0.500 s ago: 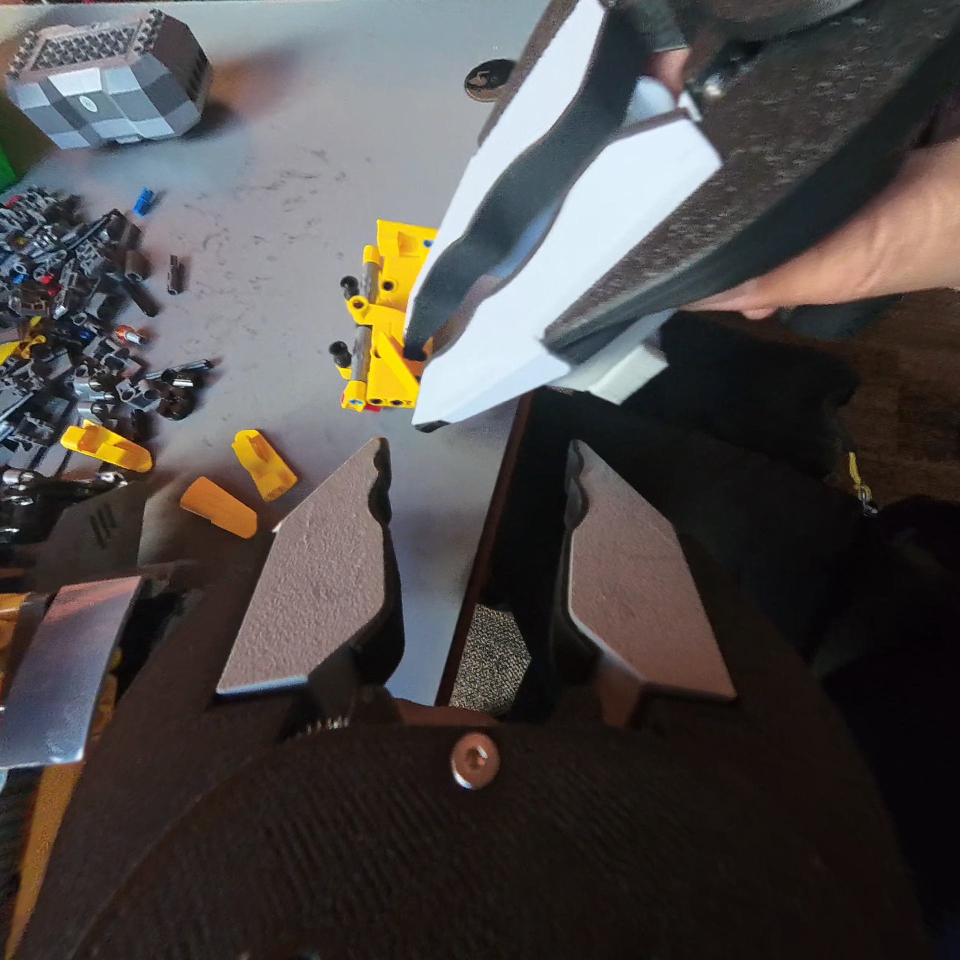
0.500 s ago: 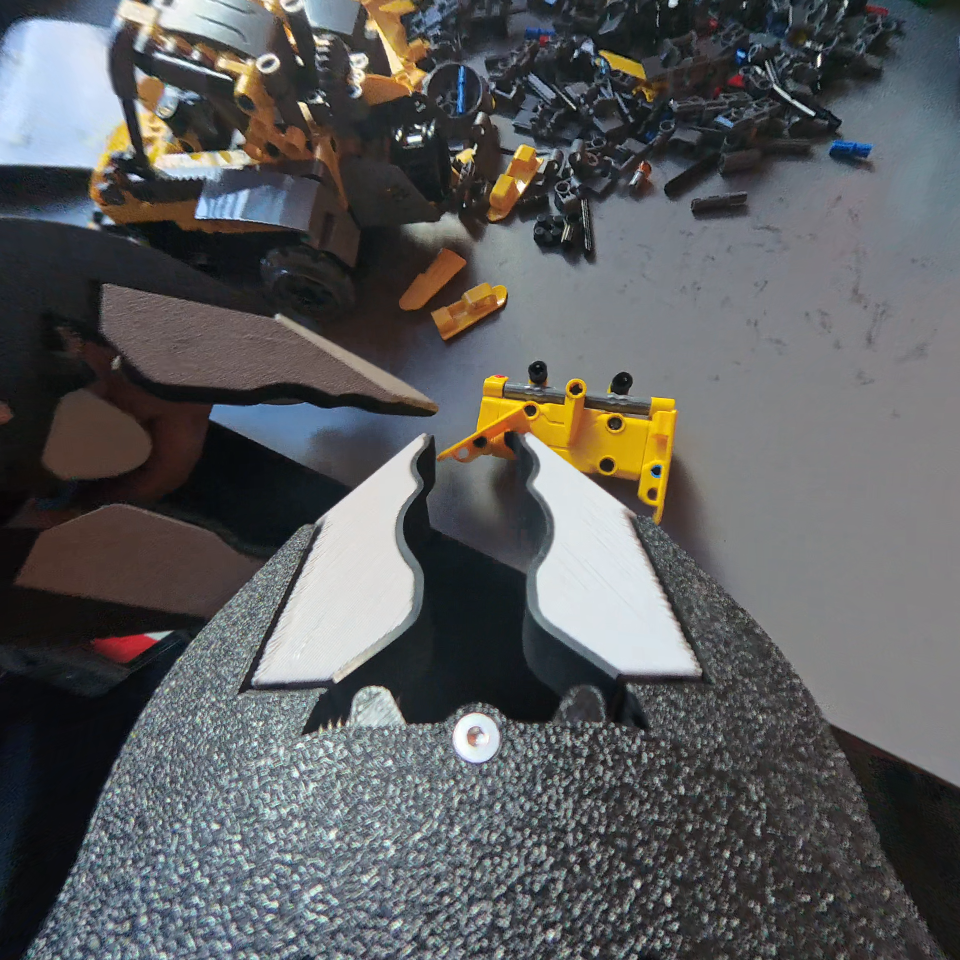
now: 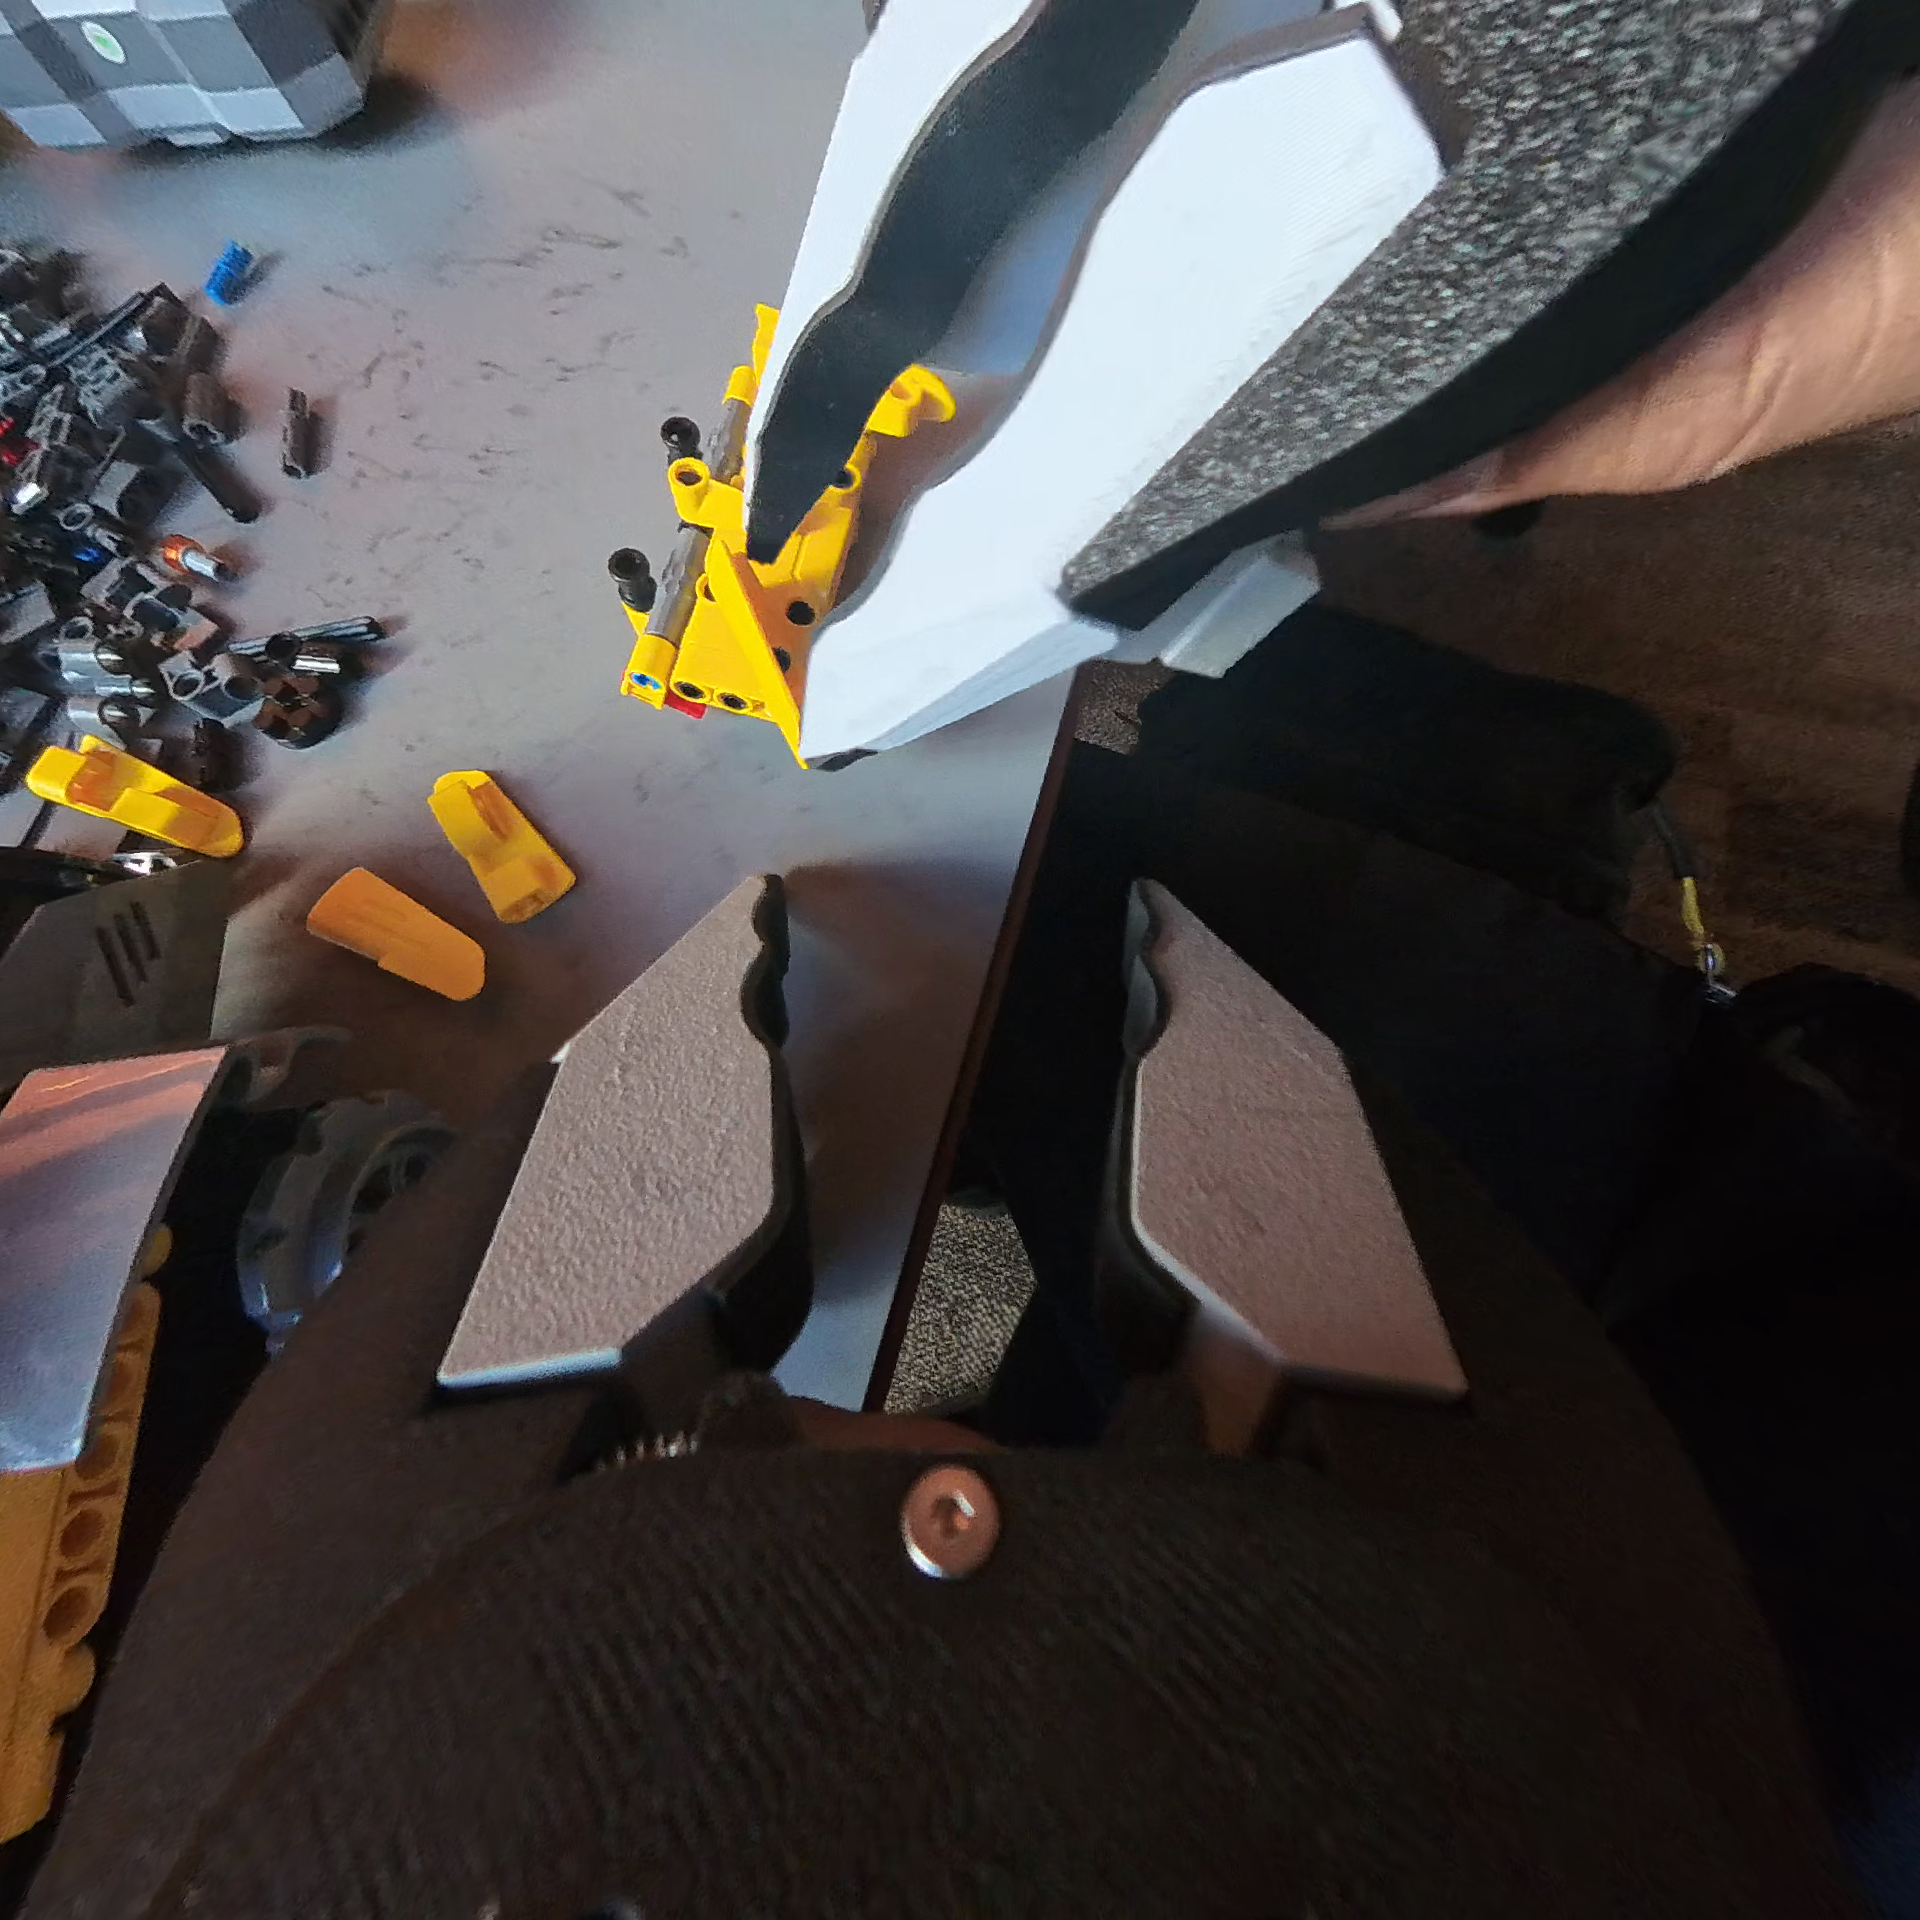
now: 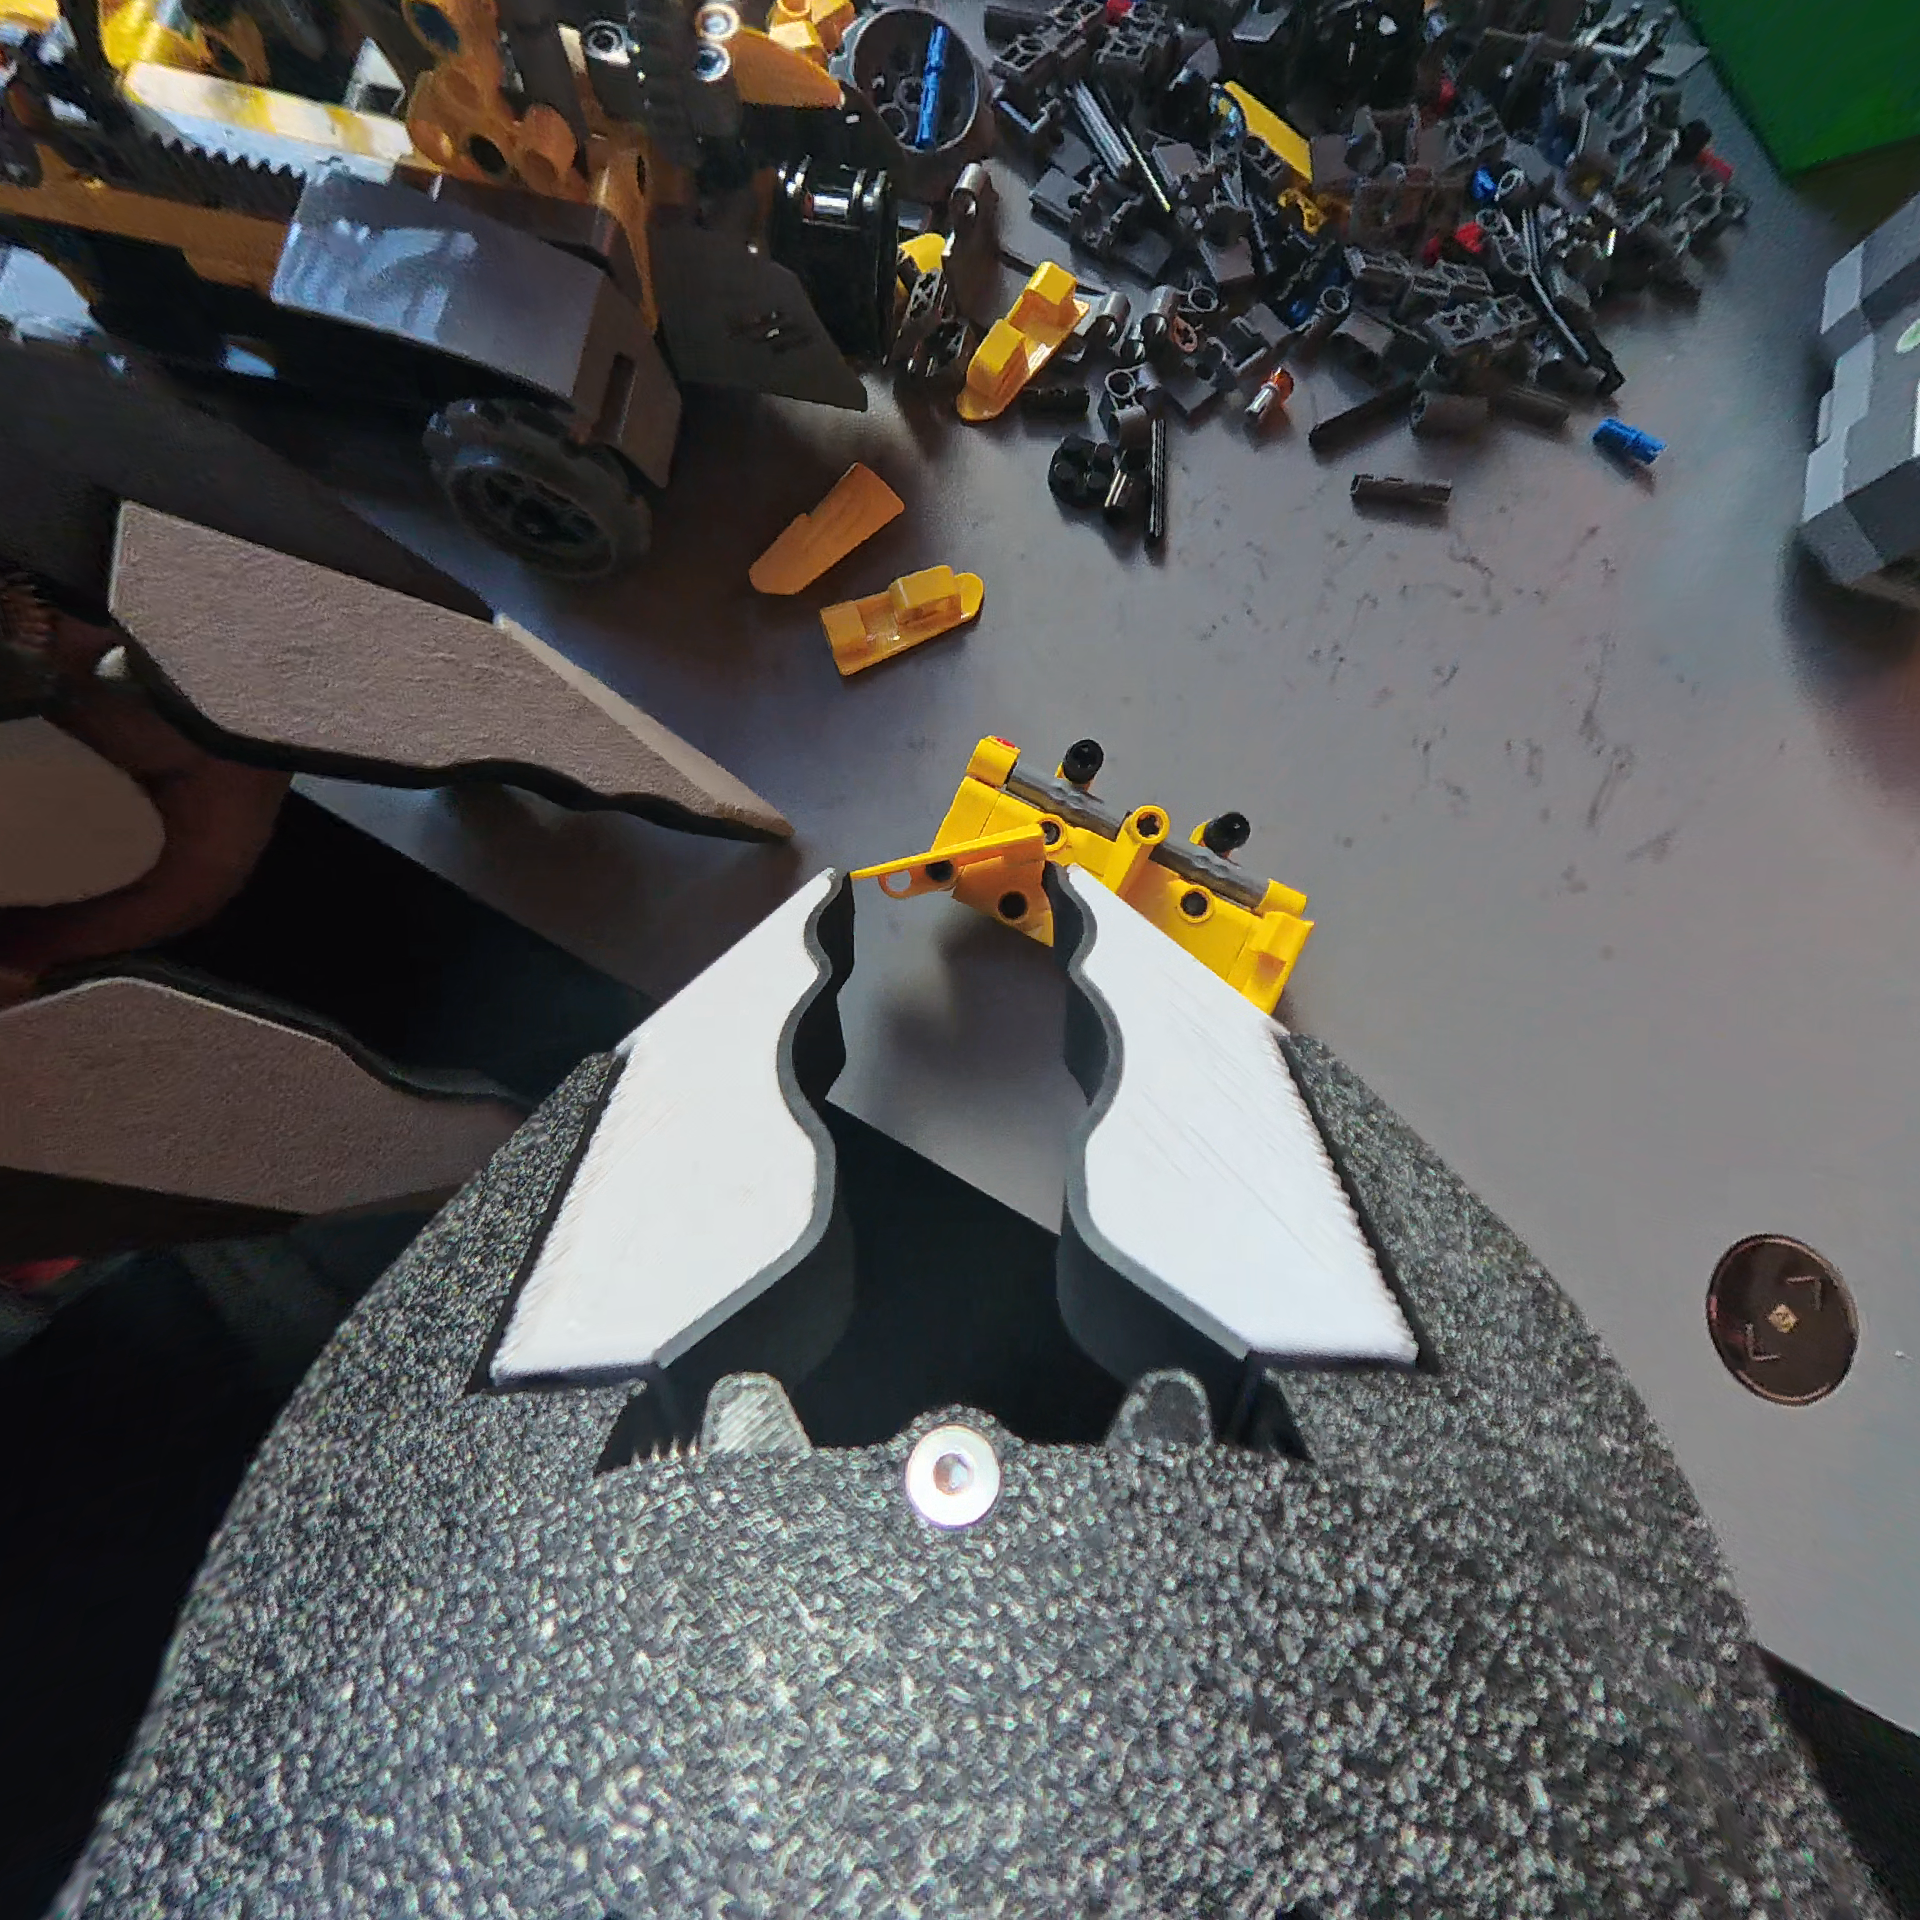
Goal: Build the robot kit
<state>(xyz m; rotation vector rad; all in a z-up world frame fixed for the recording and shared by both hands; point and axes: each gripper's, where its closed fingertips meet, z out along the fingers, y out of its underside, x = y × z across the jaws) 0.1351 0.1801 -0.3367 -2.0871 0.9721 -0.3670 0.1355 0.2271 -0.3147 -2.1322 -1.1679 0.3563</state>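
Left gripper (image 3: 956, 935): your jaws gape wide, empty, over the bench (image 3: 499, 260) near edge.
Yellow assembly (image 4: 1132, 873): right of them, long axis crosswise.
Right gripper (image 4: 951, 904): your jaws part-open, tips straddling its near corner; nearer.

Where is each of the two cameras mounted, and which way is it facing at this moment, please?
Left wrist view: sits on the left tongs, looks past the table edge; brown fingers spread, a person's hand behind the white tongs.
Right wrist view: sits on the right tongs, looks across the table at the yellow brick assembly; white fingers apart.
Shared: the assembly, two loose yellow pieces, the parts pile, each other's tongs.
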